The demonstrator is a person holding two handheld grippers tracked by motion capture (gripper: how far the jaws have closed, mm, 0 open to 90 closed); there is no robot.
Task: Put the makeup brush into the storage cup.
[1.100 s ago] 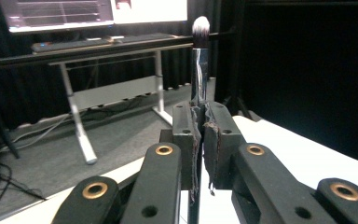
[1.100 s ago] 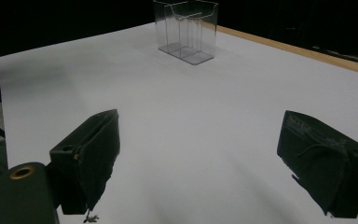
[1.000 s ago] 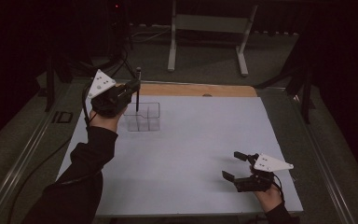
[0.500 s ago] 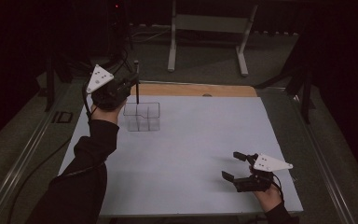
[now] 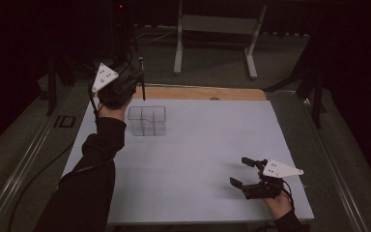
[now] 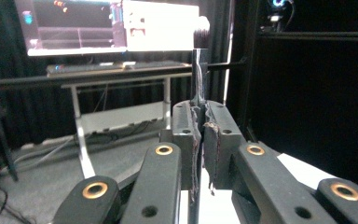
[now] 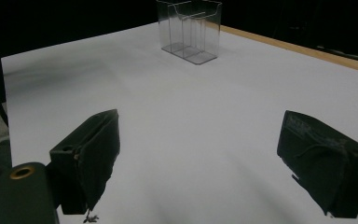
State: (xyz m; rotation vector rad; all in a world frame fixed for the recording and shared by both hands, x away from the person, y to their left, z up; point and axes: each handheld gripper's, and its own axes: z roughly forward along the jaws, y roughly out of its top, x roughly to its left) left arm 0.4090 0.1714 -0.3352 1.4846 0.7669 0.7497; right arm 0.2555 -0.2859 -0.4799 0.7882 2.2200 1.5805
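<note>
Two tools in use: left gripper [image 5: 134,83] carries the work; right gripper [image 5: 245,173] waits.
Held item: a slim black makeup brush [image 5: 142,79], upright, bristles [image 6: 201,36] at the top, handle end pointing down.
Left fingers: together and clamped on the brush handle; in the left gripper view the pads [image 6: 193,135] press on the stem from both sides.
Right fingers: apart, nothing between them; in the right gripper view bare tabletop [image 7: 191,140] lies between the pads.
Change, left: over the last second my left hand has carried the brush away from directly over the clear organizer [image 5: 147,121], toward the far left corner of the tabletop [image 5: 198,159]; the brush now hangs just beyond the organizer's far left edge, apart from it.
Change, right: none; that hand rests at the near right of the tabletop, well apart from the organizer.
Organizer state: upright, its compartments appear empty.
Meaning for the work: my judgement is that the brush is either freshly lifted out or being re-aligned for insertion; which one I cannot tell.
Next requirement: if insertion, bring the handle end back over one compartment before lowering.
</note>
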